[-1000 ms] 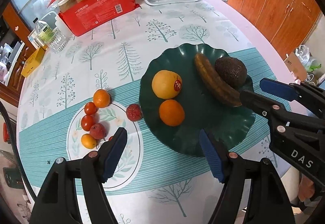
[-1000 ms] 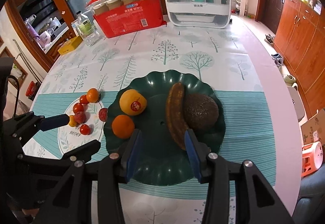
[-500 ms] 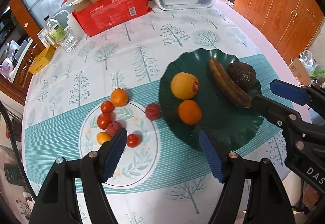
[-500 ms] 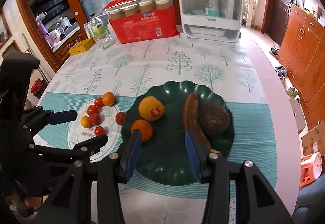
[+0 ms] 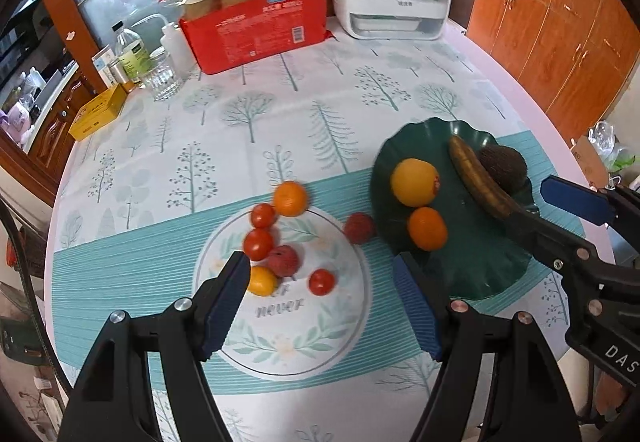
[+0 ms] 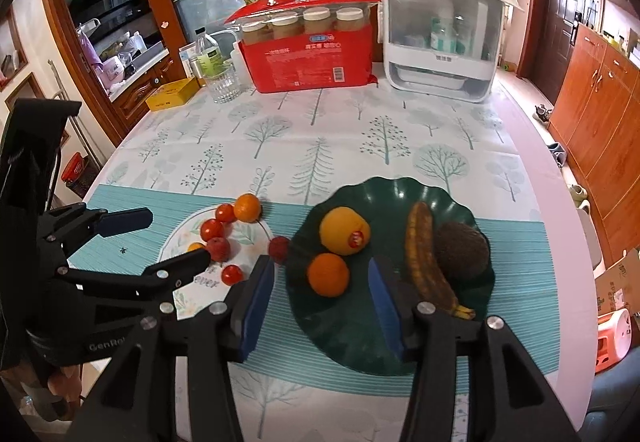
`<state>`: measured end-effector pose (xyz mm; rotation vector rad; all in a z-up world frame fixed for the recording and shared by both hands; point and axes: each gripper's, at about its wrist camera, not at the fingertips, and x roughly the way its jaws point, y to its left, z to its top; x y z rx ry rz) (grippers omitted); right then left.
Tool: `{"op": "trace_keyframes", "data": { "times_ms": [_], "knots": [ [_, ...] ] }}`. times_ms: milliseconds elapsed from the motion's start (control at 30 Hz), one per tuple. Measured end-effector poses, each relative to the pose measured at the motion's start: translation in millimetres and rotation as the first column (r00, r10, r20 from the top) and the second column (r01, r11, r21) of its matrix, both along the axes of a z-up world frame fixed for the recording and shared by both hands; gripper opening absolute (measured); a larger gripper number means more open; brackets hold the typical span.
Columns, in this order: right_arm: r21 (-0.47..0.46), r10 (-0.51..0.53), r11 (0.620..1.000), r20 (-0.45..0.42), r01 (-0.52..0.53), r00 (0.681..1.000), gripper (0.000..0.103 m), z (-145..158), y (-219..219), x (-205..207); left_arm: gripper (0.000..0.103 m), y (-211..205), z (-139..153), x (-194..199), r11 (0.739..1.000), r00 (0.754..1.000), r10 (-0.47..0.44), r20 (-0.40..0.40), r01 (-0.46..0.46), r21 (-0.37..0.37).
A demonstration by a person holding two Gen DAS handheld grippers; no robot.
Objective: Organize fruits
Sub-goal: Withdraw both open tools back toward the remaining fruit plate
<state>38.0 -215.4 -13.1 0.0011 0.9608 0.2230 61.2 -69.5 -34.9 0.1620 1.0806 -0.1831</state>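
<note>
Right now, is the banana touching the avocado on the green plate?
Touching. In the right wrist view the banana lies on the green plate with its side against the avocado, no plate showing between them; the left wrist view agrees.

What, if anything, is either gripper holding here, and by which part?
Nothing is held. The left gripper is open above the white plate; the right gripper is empty, its jaws opening above the green plate.

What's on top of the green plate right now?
On the green plate lie a yellow orange with a sticker, a smaller orange, a brown banana and a dark avocado. The right gripper's fingers cover part of its near side.
</note>
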Motion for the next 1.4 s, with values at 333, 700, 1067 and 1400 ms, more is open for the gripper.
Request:
{"op": "trace_keyframes", "data": {
  "times_ms": [333, 700, 1067, 1400],
  "knots": [
    [-0.011, -0.063, 0.998, 0.000, 0.063, 0.998, 0.054, -3.3, 51.0, -1.5, 0.076, 62.9, -4.2, 8.0, 0.999, 0.999, -0.016, 0.038, 0.017, -0.031],
    [0.004, -0.193, 0.981, 0.038, 0.193, 0.980, 0.057, -9.6, 90.1, -6.9, 0.079, 114.6, -18.5, 19.5, 0.993, 0.994, -0.103, 0.042, 0.105, -0.049],
    [0.041, -0.300, 0.953, 0.035, 0.299, 0.953, 0.064, -29.8, 92.3, -21.8, 0.079, 128.7, -49.2, 36.0, 0.989, 0.990, -0.141, -0.022, 0.140, -0.044],
    [0.039, -0.306, 0.951, -0.009, 0.306, 0.952, 0.064, -62.6, 89.0, -33.6, 0.079, 133.1, -70.8, 44.8, 0.992, 0.992, -0.118, -0.040, 0.116, -0.050]
  ]
}}
